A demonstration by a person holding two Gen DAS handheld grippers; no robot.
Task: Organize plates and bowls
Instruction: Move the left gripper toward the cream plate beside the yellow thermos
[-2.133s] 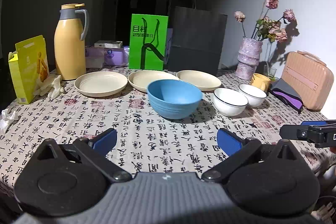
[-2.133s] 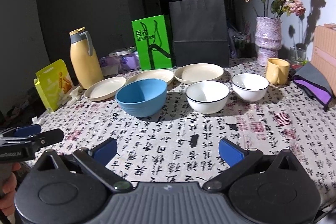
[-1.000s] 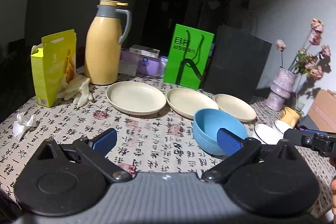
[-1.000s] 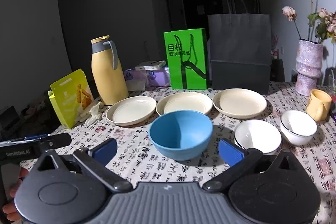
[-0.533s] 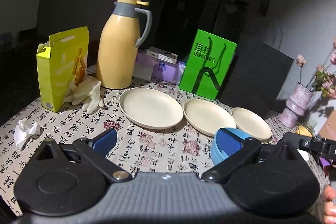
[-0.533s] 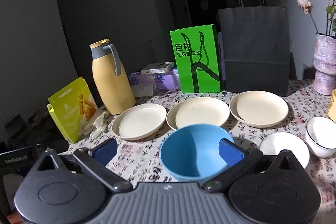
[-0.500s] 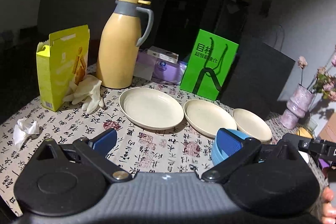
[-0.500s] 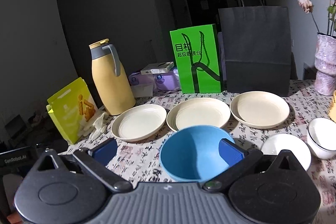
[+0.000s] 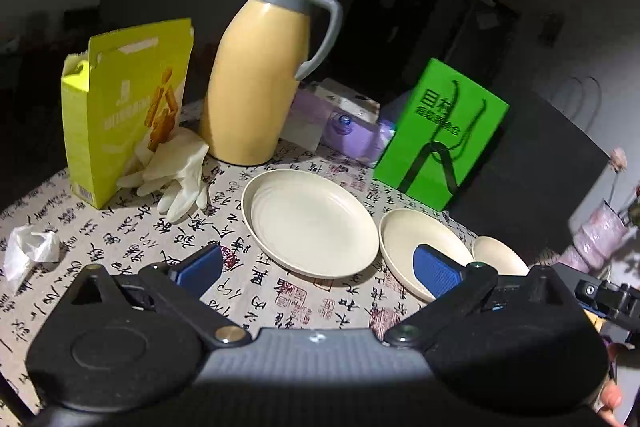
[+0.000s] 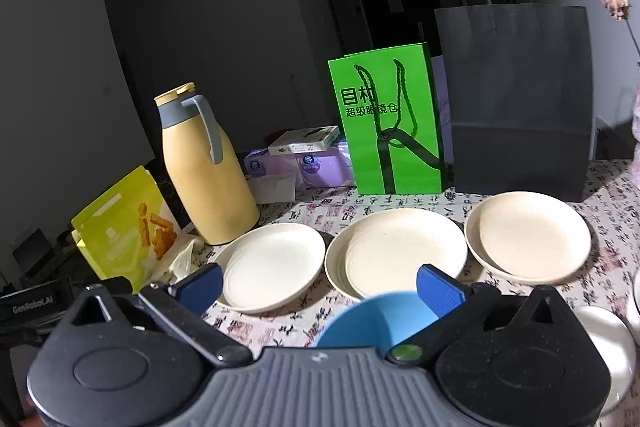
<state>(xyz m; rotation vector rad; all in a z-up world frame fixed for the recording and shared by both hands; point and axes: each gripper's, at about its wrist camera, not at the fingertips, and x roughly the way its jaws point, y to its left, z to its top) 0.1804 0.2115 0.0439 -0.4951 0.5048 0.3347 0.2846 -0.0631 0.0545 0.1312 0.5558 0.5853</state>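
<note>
Task status: not started, by look of it. Three cream plates (image 10: 274, 263) (image 10: 396, 253) (image 10: 528, 235) side by side on table (image 9: 120, 239), unstacked. Blue bowl (image 10: 372, 319) near, white bowl (image 10: 608, 339) right, separate. Left gripper (image 9: 316, 267) and right gripper (image 10: 318, 287): fingers apart, empty. Remaining: stack plates, nest bowls.

Three plates (image 10: 400, 251) in a row before two bags (image 10: 390, 131).

Three cream plates (image 10: 272, 263) in a row; blue bowl (image 10: 372, 319) near. Worktop (image 9: 120, 231) cloth white with black calligraphy and red seals. Mustard jug (image 9: 260, 75), grey collar; green bag (image 10: 388, 123).
</note>
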